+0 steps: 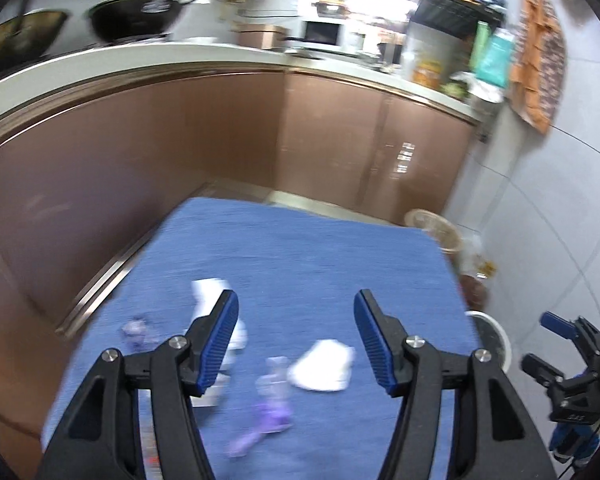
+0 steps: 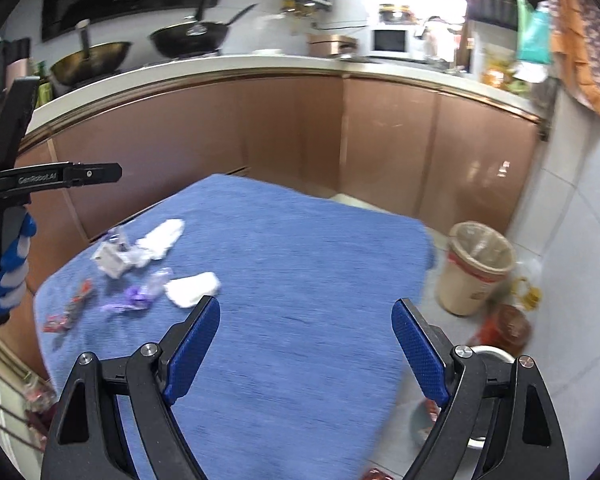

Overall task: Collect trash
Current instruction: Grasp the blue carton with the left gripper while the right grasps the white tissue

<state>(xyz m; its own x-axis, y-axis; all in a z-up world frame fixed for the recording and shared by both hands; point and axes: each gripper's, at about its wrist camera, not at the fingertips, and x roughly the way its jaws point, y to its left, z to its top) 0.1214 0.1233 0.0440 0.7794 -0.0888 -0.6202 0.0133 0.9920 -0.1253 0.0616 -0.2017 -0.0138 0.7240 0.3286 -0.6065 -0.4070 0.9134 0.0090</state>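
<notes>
Kitchen stuff I see, not trash
Two woks [image 2: 188, 42] & a microwave [image 2: 389, 41] on the counter [image 2: 260, 62], brown cupboards [image 2: 292, 128] below.

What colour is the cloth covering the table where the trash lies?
Blue. The cloth shows best in the right wrist view, with the scraps lying on it.

Both your wrist cameras look forward and down, from near, sharing the blue cloth-covered table [image 1: 300, 248] [image 2: 300, 240] at frame centre.
</notes>
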